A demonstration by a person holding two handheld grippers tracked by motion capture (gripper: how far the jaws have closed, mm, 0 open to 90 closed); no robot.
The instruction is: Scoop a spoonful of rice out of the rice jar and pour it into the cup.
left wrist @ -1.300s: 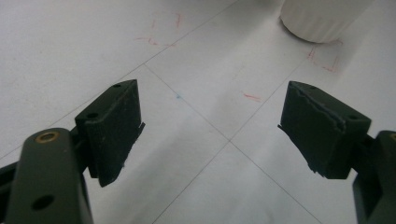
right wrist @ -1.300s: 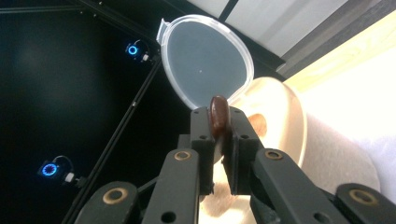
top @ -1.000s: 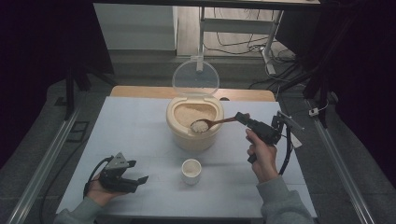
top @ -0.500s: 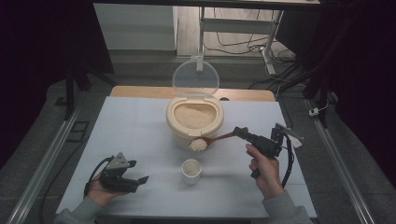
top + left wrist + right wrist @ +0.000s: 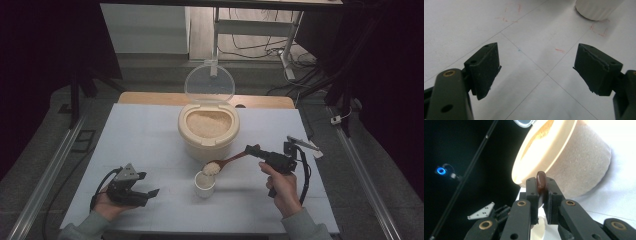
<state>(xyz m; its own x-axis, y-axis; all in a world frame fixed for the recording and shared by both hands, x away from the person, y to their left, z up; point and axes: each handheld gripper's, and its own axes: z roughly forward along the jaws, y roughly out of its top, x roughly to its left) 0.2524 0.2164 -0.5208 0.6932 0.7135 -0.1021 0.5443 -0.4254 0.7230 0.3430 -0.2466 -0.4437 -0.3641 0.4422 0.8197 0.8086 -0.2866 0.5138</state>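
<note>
A cream rice container with its clear lid up stands mid-table, full of rice. My right gripper is shut on the handle of a wooden spoon. The spoon's bowl carries a heap of rice just above the small white cup. In the right gripper view, the brown spoon handle is pinched between the jaws of my right gripper, with the container behind. My left gripper rests on the table at the left, open; in its own view my left gripper holds nothing, and the cup is ahead.
The pale blue table top has a wooden board along its far edge. Metal rails run along both sides. Red marks are drawn on the table surface near the cup.
The right gripper carried the spoon with rice out of the container, toward the person and down, to just over the white cup. The left gripper stayed put.
</note>
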